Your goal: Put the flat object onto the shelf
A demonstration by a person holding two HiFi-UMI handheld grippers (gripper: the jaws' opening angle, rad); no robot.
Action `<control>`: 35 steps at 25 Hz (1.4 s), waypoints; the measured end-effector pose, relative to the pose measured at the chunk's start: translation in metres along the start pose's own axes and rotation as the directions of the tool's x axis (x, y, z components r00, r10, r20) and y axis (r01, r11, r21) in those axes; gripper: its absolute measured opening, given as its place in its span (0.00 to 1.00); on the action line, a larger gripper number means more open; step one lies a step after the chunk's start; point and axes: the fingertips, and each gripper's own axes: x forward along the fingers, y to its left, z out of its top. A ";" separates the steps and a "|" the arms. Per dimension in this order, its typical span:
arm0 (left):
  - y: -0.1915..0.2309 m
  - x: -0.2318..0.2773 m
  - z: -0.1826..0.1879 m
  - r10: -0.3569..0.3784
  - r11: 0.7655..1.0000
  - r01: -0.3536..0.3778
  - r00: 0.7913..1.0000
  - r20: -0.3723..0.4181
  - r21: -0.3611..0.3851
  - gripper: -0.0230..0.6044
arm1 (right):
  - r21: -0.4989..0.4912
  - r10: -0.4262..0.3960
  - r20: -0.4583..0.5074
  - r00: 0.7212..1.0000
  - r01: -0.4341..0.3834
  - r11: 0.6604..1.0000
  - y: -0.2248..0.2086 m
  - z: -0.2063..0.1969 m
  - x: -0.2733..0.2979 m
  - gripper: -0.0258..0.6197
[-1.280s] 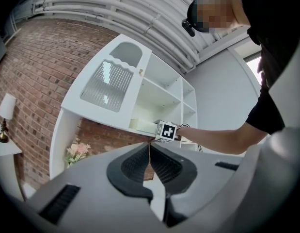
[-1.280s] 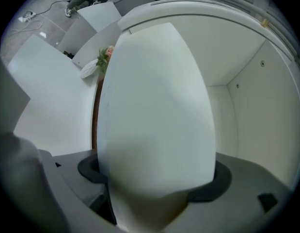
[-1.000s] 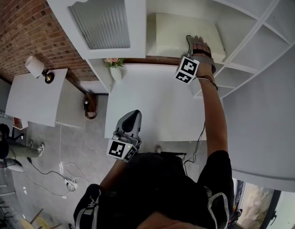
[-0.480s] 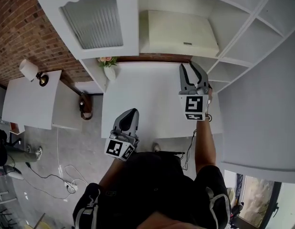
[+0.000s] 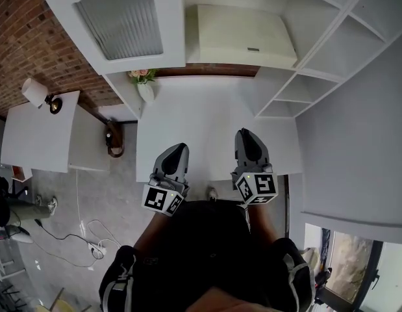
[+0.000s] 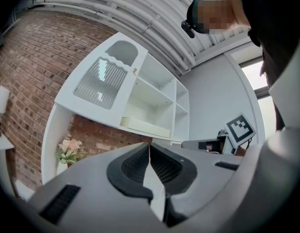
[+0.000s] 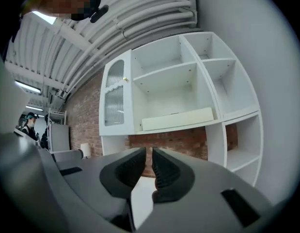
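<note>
The flat object (image 5: 243,36) lies on the shelf (image 5: 330,57), upper centre — my left gripper (image 5: 178,149) fingers are together, right gripper (image 5: 247,135) fingers closing on nothing; I should pull away gently.

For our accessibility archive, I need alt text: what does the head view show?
A cream flat object lies on a white shelf above a white table. Nearer the person, the left gripper is shut and empty; the right gripper is closing its jaws on nothing.

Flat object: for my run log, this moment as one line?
flat object: on shelf | left gripper: shut, empty | right gripper: closing, empty
</note>
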 end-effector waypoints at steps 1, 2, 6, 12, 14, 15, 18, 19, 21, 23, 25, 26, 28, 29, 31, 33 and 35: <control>0.000 -0.001 -0.002 0.001 1.000 -0.001 1.000 -0.003 -0.001 0.06 | 0.010 -0.004 -0.011 1.000 0.004 1.000 0.002 -0.008 -0.006 0.13; -0.001 -0.002 -0.003 0.002 1.000 -0.002 1.000 -0.006 -0.002 0.06 | 0.015 -0.006 -0.023 1.000 0.006 1.000 0.003 -0.015 -0.011 0.13; -0.003 -0.006 -0.006 0.002 1.000 -0.002 1.000 -0.012 -0.007 0.06 | 0.006 -0.005 -0.055 0.998 0.005 1.000 0.008 -0.030 -0.023 0.12; -0.007 -0.007 -0.007 -0.004 1.000 0.004 1.000 -0.013 -0.008 0.06 | -0.025 -0.021 -0.047 0.999 0.020 0.999 0.008 -0.028 -0.029 0.11; -0.007 -0.008 -0.007 -0.005 1.000 0.004 1.000 -0.011 -0.008 0.06 | -0.031 -0.024 -0.045 0.999 0.022 0.999 0.009 -0.027 -0.030 0.09; -0.006 -0.008 -0.007 -0.005 1.000 0.004 1.000 -0.010 -0.008 0.06 | -0.034 -0.024 -0.045 0.999 0.023 0.999 0.009 -0.027 -0.030 0.09; -0.006 -0.008 -0.006 -0.006 1.000 0.006 1.000 -0.008 -0.008 0.06 | -0.041 -0.022 -0.048 0.999 0.020 0.999 0.011 -0.028 -0.030 0.08; -0.006 -0.008 -0.006 -0.007 1.000 0.007 1.000 -0.006 -0.008 0.06 | -0.042 -0.020 -0.047 0.999 0.018 0.999 0.012 -0.028 -0.030 0.08; -0.007 -0.008 -0.004 -0.010 1.000 0.010 1.000 -0.003 -0.007 0.06 | -0.046 -0.016 -0.042 0.999 0.014 0.999 0.014 -0.026 -0.031 0.08; -0.007 -0.008 -0.004 -0.011 1.000 0.011 1.000 -0.004 -0.007 0.06 | -0.049 -0.016 -0.039 0.999 0.014 0.999 0.015 -0.024 -0.030 0.08; -0.006 -0.007 -0.003 -0.012 1.000 0.012 1.000 -0.005 -0.007 0.06 | -0.053 -0.016 -0.038 0.999 0.014 0.999 0.015 -0.024 -0.029 0.08; -0.005 -0.007 -0.004 -0.012 1.000 0.012 1.000 -0.004 -0.006 0.06 | -0.055 -0.015 -0.038 0.999 0.013 0.998 0.015 -0.024 -0.028 0.08; -0.004 -0.006 -0.004 -0.012 1.000 0.012 1.000 -0.003 -0.006 0.06 | -0.059 -0.014 -0.039 0.999 0.012 0.998 0.015 -0.025 -0.027 0.08; -0.003 -0.006 -0.004 -0.012 1.000 0.012 1.000 -0.002 -0.006 0.06 | -0.060 -0.015 -0.040 0.999 0.012 0.998 0.015 -0.025 -0.027 0.08; -0.003 -0.006 -0.004 -0.012 1.000 0.012 1.000 -0.002 -0.006 0.06 | -0.063 -0.016 -0.040 0.999 0.014 0.998 0.015 -0.025 -0.026 0.08; -0.002 -0.005 -0.004 -0.012 1.000 0.012 1.000 -0.003 -0.006 0.06 | -0.068 -0.016 -0.039 0.999 0.013 0.998 0.016 -0.024 -0.024 0.08; -0.001 -0.004 -0.004 -0.013 1.000 0.013 1.000 -0.006 -0.006 0.06 | -0.073 -0.015 -0.038 0.999 0.012 0.997 0.016 -0.024 -0.022 0.08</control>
